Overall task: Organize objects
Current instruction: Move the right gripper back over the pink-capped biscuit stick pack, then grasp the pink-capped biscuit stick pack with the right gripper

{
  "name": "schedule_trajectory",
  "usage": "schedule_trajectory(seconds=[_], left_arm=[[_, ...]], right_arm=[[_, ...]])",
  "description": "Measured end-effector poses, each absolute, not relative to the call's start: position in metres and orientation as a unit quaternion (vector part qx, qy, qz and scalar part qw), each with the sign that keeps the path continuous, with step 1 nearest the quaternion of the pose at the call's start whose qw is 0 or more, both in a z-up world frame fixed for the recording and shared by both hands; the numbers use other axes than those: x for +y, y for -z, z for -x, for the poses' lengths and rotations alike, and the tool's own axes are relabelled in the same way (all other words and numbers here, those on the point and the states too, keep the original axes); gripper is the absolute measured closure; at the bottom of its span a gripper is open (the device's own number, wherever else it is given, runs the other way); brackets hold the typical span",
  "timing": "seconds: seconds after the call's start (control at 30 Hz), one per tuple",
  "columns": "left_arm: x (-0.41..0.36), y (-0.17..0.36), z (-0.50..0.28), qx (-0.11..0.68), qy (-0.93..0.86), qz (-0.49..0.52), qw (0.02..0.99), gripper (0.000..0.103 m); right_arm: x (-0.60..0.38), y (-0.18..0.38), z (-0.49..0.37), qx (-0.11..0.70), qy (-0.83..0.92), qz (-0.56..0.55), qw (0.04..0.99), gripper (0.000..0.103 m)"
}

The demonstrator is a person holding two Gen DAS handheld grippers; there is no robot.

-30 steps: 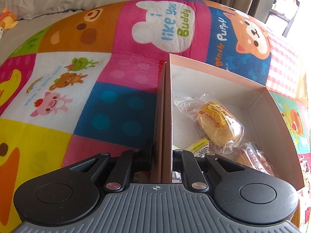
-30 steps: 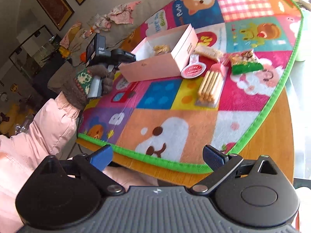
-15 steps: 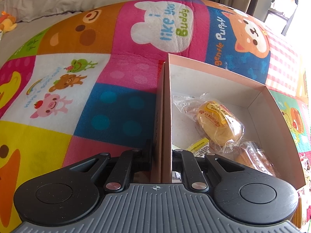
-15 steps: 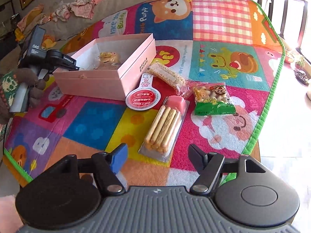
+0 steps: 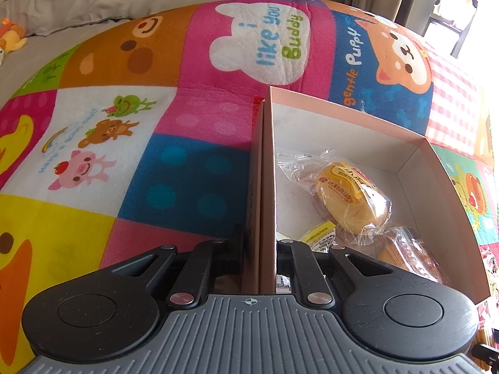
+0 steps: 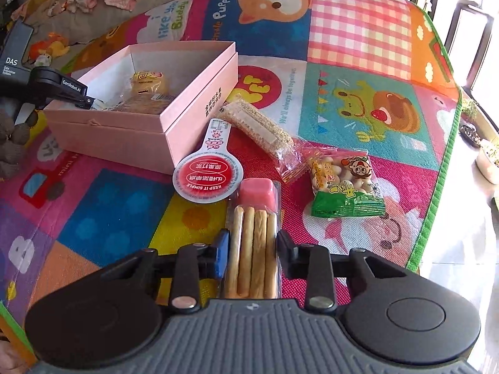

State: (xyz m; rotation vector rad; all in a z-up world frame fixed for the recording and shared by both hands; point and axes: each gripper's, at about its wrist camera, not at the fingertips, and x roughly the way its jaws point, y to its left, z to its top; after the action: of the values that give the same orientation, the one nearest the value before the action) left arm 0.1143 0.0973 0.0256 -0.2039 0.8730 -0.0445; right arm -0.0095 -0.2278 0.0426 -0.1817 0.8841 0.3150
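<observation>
Clamping the near wall of a pink cardboard box (image 5: 449,187), the left gripper (image 5: 260,249) is pinching the thin panel between its nearly closed black fingers, one outside and one inside. The box is sitting open on a colourful patchwork play mat (image 5: 174,168), its long axis running away from the left wrist camera, its matte white interior holding a yellow bun (image 5: 349,199) in crinkled clear plastic and a second wrapped pastry (image 5: 405,255) beside it.

Moving right in the right wrist view, a flat round-headed card (image 6: 209,174) in red and white is lying just beside the box's corner, its handle pointing away toward the box. Next to it, the right gripper (image 6: 252,254) is straddling a clear tray of breadsticks (image 6: 252,249), its fingers partly open on either side; whether the pads are actually touching the plastic is hard to tell. The tray's long axis is pointing straight away from the gripper, with a pink dip cup (image 6: 258,194) at the far end. Farther right, a grainy sesame bar (image 6: 259,126) in clear wrap is lying diagonally, and a glossy green bag of round biscuits (image 6: 346,187) is resting flat near the mat's green edge.
</observation>
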Motion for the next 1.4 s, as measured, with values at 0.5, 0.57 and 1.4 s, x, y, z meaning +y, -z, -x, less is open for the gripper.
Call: schedule_trajectory(seconds=[0.5,0.57,1.4], left_arm=[[0.097,-0.026,-0.115,0.422,0.022,0.098,0.901,0.090],[0.097,-0.026,-0.115,0.422,0.023,0.099,0.901,0.090],[0.098,-0.026,-0.114,0.424,0.028,0.090,0.901,0.090]], right_arm=[[-0.236,-0.140,0.055,0.404,-0.244,0.030,0.881,0.073],[-0.227,-0.156,0.047,0.390,-0.259,0.032,0.883,0.094],[-0.179,-0.046,0.081,0.498,-0.344,0.168,0.778,0.055]])
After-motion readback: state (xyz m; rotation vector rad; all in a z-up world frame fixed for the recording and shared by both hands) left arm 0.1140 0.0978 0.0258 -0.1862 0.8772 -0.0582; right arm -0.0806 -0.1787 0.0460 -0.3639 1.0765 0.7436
